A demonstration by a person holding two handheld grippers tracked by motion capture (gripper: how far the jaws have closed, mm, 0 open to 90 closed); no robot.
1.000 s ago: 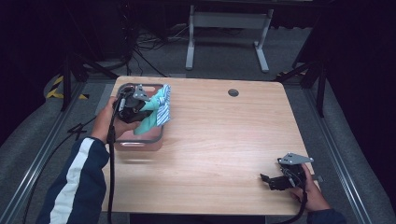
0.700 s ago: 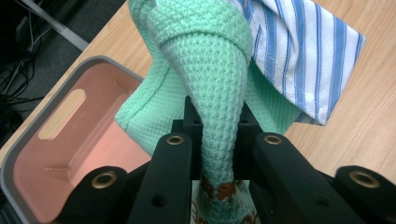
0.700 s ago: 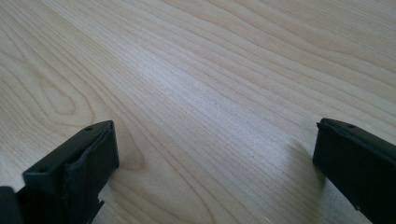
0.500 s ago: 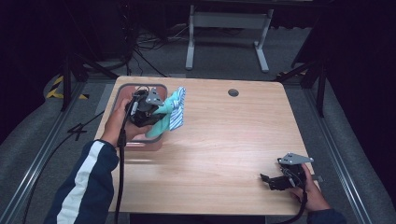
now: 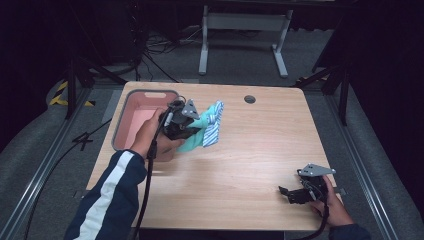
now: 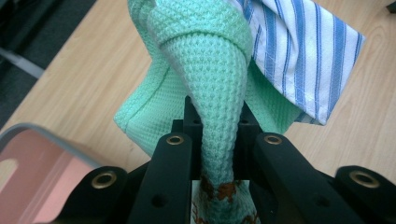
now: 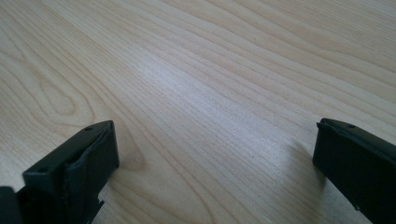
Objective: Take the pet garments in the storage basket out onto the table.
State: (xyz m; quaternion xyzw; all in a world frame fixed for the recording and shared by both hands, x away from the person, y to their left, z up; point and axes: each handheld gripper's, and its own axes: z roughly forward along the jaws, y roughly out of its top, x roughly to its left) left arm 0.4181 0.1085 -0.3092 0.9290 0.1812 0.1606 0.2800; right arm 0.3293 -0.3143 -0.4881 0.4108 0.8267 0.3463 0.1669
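**Floppy cloth bundle held over the table, other gripper sitting idle**

Dark room all round, cables and a metal stand on the grey floor behind, and a pale wooden table (image 5: pixel 240 165) in the middle of it. At the table's far left corner sat a pink bin (image 5: pixel 131 122) with a grey rim.

Just beside the bin, the left gripper (image 5: pixel 192 131) had its jaws clamped tight on a gathered neck of a mint green waffle cloth (image 6: pixel 205 60), with a blue striped cloth (image 6: pixel 303 56) bunched up against it. Both hung off the jaws above the wood, not lying flat.

Stuff like that looked light and totally limp, so it would sag and swing from wherever it was pinched. The striped one didn't seem to sit between the jaws itself, so it could probably slip free. A grab on a thick bunched fold seemed safest.

The right gripper (image 5: pixel 292 194) rested low near the table's front right corner, jaws spread wide with nothing between them
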